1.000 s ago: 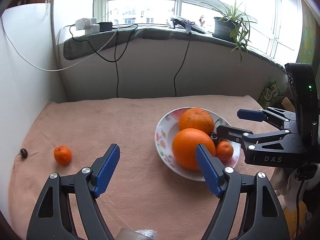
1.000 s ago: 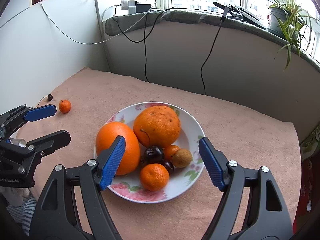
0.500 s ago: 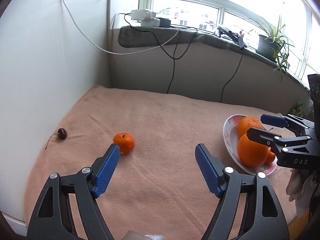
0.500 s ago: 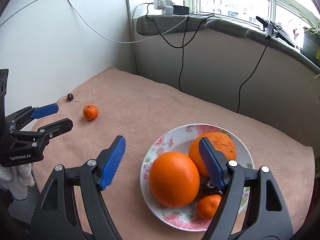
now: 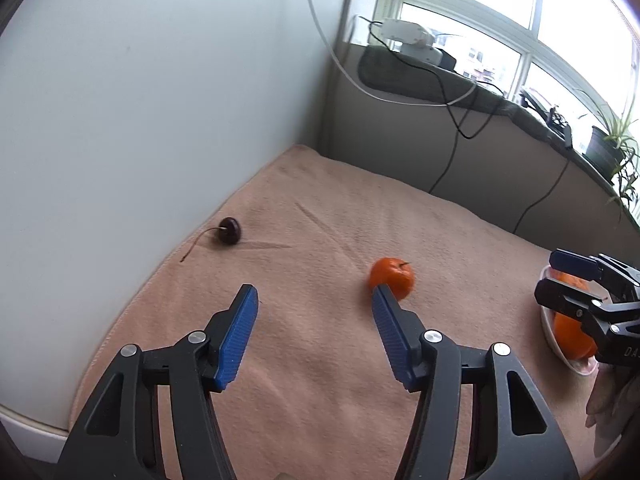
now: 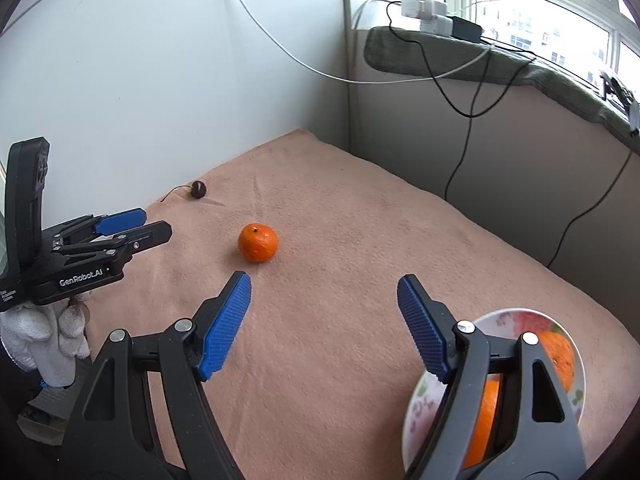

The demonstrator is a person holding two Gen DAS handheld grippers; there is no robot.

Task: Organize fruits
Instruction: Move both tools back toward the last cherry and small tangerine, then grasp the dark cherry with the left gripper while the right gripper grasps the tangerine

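Note:
A small mandarin [image 5: 392, 278] [image 6: 258, 242] lies loose on the pink cloth. A dark cherry [image 5: 229, 230] [image 6: 198, 189] with a stem rests near the left wall. My left gripper [image 5: 315, 299] hovers short of both; its jaws are closing with nothing between them, and its right fingertip overlaps the mandarin's near edge in the picture. My right gripper [image 6: 324, 285] stands open and empty, the mandarin ahead to its left. A flowered plate [image 6: 520, 316] [image 5: 547, 322] with oranges [image 6: 558, 354] sits at the right, partly hidden by the right finger.
A white wall [image 5: 140, 120] borders the cloth's left edge; a grey ledge wall [image 6: 500, 140] with hanging cables closes the back. A potted plant [image 5: 612, 148] stands on the sill. A gloved hand [image 6: 44, 332] holds the left gripper.
Both grippers swung left, away from the plate toward the loose mandarin and cherry. The left gripper's jaws have narrowed. The plate slid to the right edge of both views.

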